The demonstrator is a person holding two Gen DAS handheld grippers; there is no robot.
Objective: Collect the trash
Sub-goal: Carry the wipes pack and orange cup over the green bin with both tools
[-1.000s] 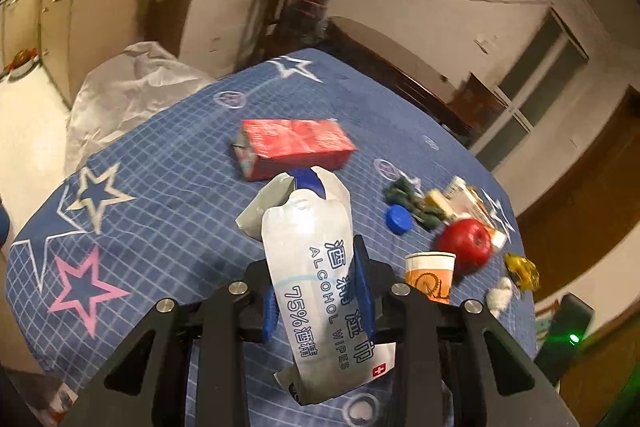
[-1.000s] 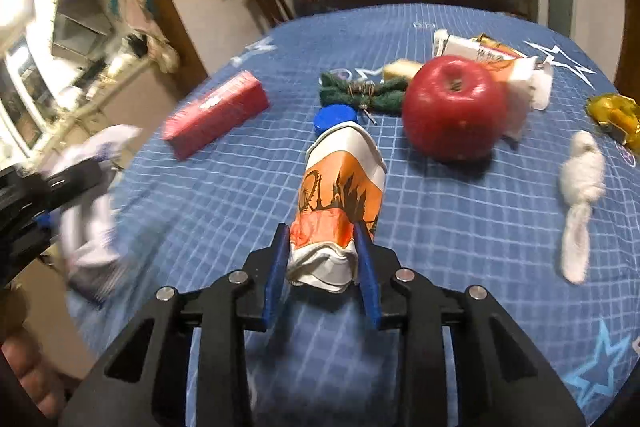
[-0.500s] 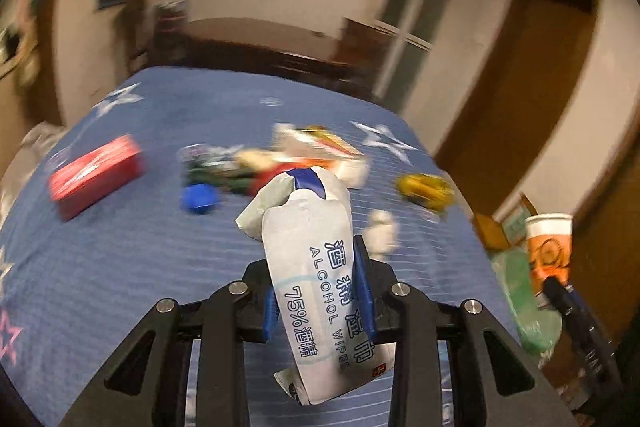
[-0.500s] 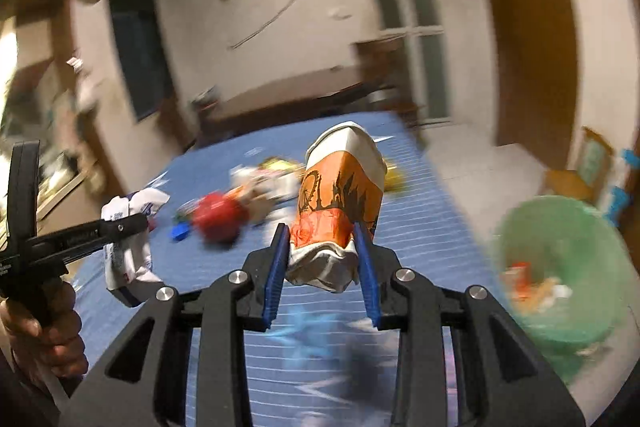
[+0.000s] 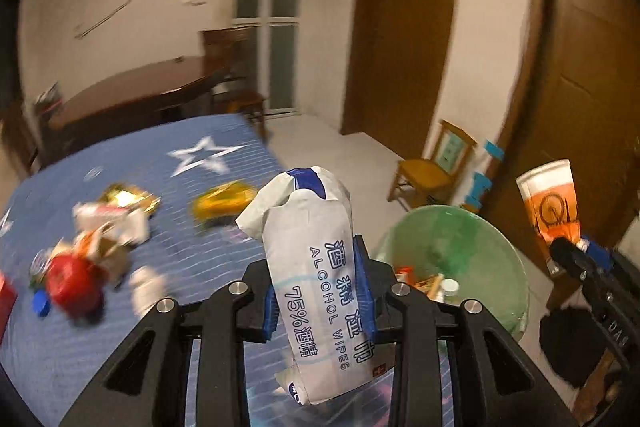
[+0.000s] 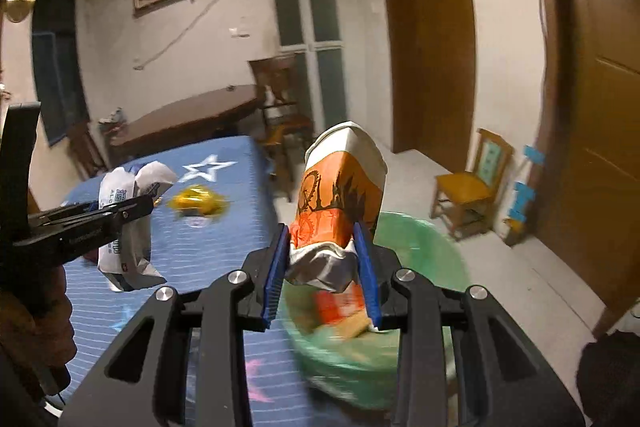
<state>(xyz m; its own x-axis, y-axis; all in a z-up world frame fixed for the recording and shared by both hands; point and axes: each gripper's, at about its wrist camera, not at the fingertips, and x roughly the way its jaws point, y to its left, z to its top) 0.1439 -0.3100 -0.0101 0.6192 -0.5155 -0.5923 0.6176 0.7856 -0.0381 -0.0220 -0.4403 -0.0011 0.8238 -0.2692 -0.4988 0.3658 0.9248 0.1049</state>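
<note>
Scene: Two pieces of trash ride toward a green waste bin (image 5: 452, 259) standing on the floor just beside the blue star-patterned worktop (image 5: 132, 311).

Left hand-held gripper (image 5: 320, 301): pinching an alcohol wipes packet (image 5: 316, 267) across its middle, blue pads pressed into both sides; the packet stands upright between the fingers, its torn top above them and its bottom edge hanging below. It hangs over the worktop's edge, near the bin but not over its mouth.

Right hand-held gripper (image 6: 322, 277): clamped on a crushed paper cup (image 6: 340, 199) at its crumpled base, the cup's open rim pointing away; the cup hangs above the bin's near rim (image 6: 420, 227).

Handling, packet: judged light, soft and slick; a mid-body pinch seems to suit it, since the film would fold at either end.

Handling, cup: judged very light and easily crushed; the flattened base appears to give the pads a firm seat.

Bin contents: wrappers and a small white lid show inside.

Left on the worktop, away from the bin: a red apple (image 5: 74, 285), a yellow wrapper (image 5: 224, 201), a blue bottle cap (image 5: 40, 303) and blurred scraps.

Background: a small wooden chair (image 5: 434, 171) beyond the bin, by a brown door.
</note>
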